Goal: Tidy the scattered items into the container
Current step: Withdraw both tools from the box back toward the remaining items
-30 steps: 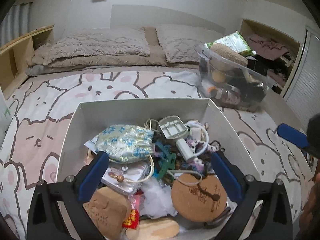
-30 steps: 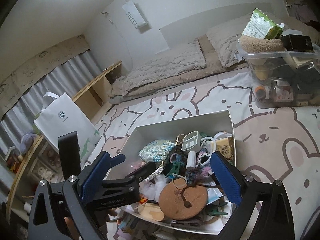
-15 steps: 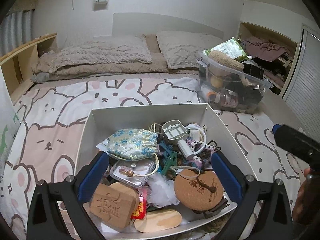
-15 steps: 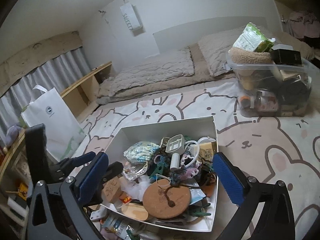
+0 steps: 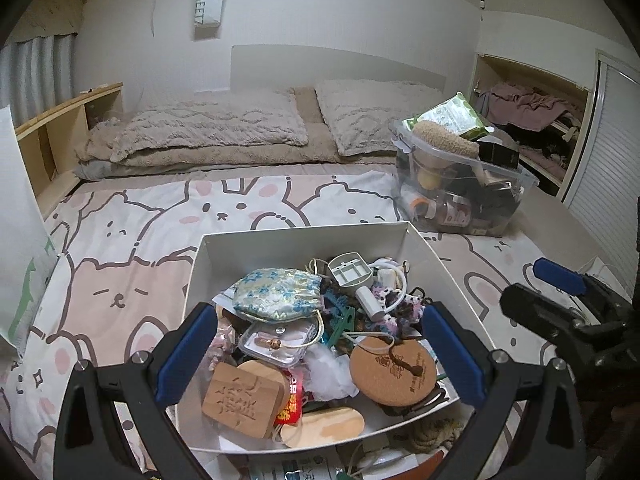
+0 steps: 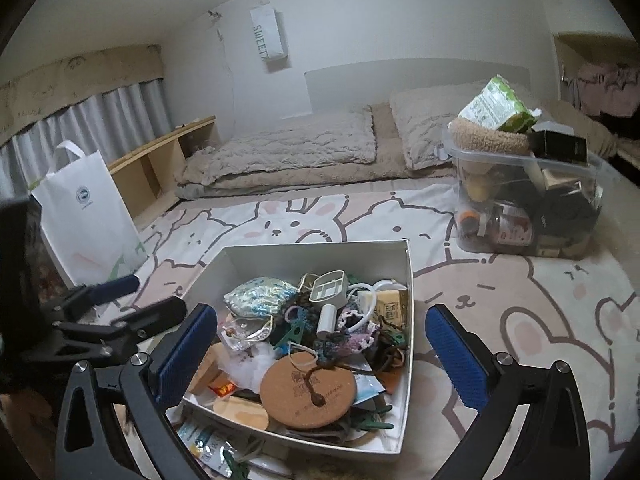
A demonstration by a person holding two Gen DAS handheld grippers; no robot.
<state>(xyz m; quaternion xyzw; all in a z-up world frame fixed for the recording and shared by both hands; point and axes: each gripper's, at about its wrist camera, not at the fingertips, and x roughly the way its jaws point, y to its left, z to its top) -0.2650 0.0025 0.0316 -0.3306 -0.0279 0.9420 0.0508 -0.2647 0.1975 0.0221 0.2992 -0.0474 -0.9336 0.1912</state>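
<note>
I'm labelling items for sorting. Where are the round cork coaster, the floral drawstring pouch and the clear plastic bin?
round cork coaster [image 5: 393, 372], left wrist view, middle of its face
floral drawstring pouch [image 5: 278, 294], left wrist view, middle of the fabric
clear plastic bin [image 6: 524, 216], right wrist view, front wall

A clear bin [image 5: 460, 196] full of stuff sits on the bunny blanket [image 5: 240, 208]. Two fluffy pillows [image 5: 208, 128] lie by the wall. A white bag [image 6: 86, 216] stands near the wood shelf [image 6: 160, 168]. Grey curtains [image 6: 88, 120] hang behind.

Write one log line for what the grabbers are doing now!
left gripper: open, empty | right gripper: open, empty | white box: full of items
</note>
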